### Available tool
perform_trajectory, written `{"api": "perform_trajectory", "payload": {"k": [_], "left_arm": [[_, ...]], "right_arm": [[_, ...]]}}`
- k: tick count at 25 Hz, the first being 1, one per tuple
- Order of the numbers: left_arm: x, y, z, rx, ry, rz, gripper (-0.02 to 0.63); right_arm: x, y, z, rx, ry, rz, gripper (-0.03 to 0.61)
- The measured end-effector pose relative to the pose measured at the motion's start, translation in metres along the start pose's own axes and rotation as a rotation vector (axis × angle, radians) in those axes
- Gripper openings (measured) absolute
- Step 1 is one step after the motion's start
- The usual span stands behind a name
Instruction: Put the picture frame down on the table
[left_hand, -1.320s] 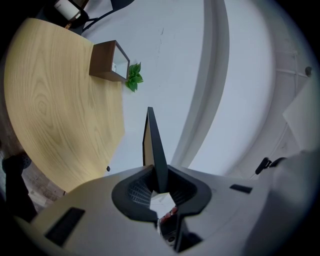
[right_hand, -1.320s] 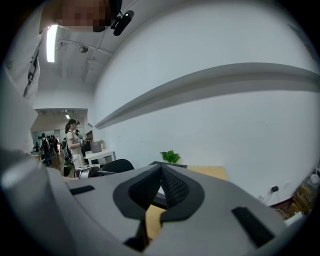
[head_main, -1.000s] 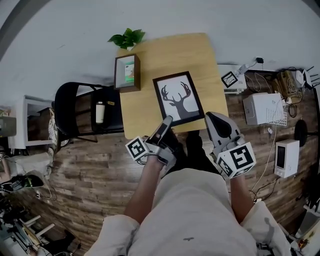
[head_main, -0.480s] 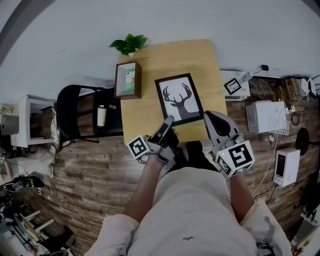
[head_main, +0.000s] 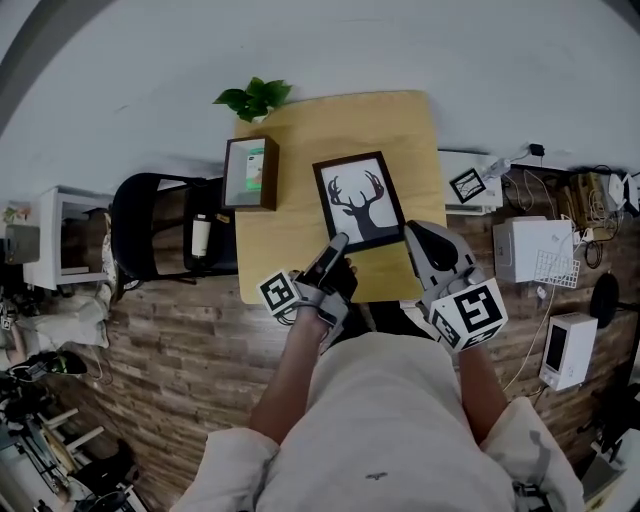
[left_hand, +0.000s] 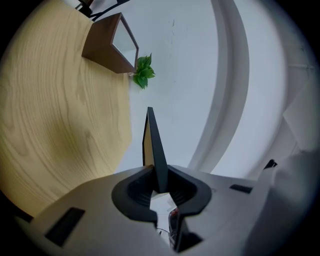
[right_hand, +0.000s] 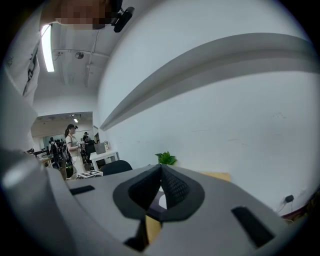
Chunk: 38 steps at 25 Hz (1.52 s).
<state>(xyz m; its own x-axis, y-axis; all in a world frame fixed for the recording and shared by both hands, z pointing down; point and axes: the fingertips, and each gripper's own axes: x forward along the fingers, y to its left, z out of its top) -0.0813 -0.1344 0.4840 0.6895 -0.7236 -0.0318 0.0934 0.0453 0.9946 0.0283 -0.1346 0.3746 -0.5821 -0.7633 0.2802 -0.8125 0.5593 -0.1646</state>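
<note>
The picture frame (head_main: 358, 200) is held face up over the wooden table (head_main: 300, 120), towards its near right part. Its long axis runs near to far, with the far end leaning slightly left, and the deer's antlers point to the far side. The near left corner of the frame is clamped between the jaws of the left gripper (head_main: 336, 243); in the left gripper view the frame is seen edge-on, standing out from the closed jaws. Whether the frame touches the table cannot be told. The right gripper (head_main: 414, 232) is kept just beside the near right corner, its jaws brought together with nothing between them. A wooden box (head_main: 250, 172) and a plant (head_main: 255, 97) are seen at the far left.
</note>
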Motion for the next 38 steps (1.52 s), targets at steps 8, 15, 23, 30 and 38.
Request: {"api": "perform_trajectory", "payload": {"k": [8, 15, 23, 30, 38], "left_arm": [[0.036, 0.030, 0.001, -0.008, -0.022, 0.027, 0.057], [0.052, 0.062, 0.007, -0.018, -0.040, 0.082, 0.057], [0.059, 0.089, 0.015, -0.027, -0.044, 0.115, 0.058], [0.069, 0.105, 0.022, -0.027, -0.032, 0.136, 0.058], [0.076, 0.117, 0.028, -0.022, -0.016, 0.150, 0.058]], "right_arm": [[0.015, -0.040, -0.008, 0.005, 0.023, 0.046, -0.002], [0.025, -0.058, -0.021, 0.014, 0.059, 0.082, -0.002], [0.029, -0.068, -0.029, 0.004, 0.087, 0.091, -0.002], [0.036, -0.067, -0.035, 0.006, 0.104, 0.099, -0.002], [0.038, -0.069, -0.041, 0.011, 0.121, 0.093, -0.002]]}}
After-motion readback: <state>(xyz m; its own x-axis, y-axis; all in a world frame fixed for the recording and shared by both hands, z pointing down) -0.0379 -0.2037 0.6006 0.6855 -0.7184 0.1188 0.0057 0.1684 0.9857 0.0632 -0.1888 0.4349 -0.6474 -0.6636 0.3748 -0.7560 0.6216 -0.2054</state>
